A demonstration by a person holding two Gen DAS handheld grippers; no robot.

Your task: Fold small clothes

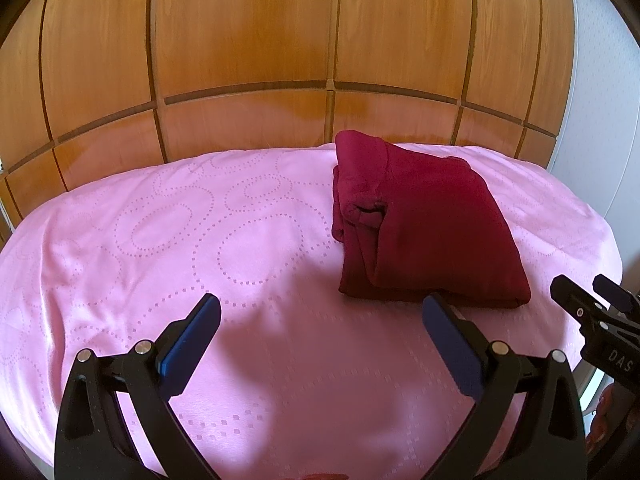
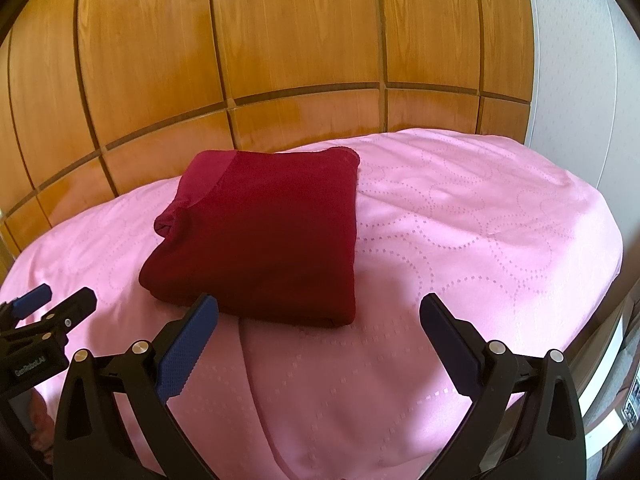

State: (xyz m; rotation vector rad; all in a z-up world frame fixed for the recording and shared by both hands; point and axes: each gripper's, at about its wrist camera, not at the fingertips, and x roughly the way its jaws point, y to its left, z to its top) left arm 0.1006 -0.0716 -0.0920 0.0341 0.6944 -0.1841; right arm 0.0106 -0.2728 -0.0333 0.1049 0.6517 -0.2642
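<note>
The dark red garment (image 1: 424, 224) sits folded into a compact, thick square on the pink bedsheet (image 1: 168, 240), toward the far edge, close to the wooden panelled wall (image 1: 248, 40). Layered edges and a rolled cuff show on its left side in the left wrist view. The left gripper (image 1: 322, 312) hangs just short of the garment's near edge, jaws spread wide and empty, its right blue pad at the garment's near corner — touching or not, hard to tell. The right gripper (image 2: 318, 312) sits at the same near edge from the other side, jaws equally wide, nothing held, left pad overlapping the garment's front hem in view. Each gripper shows at the edge of the other's camera, side by side.
</note>
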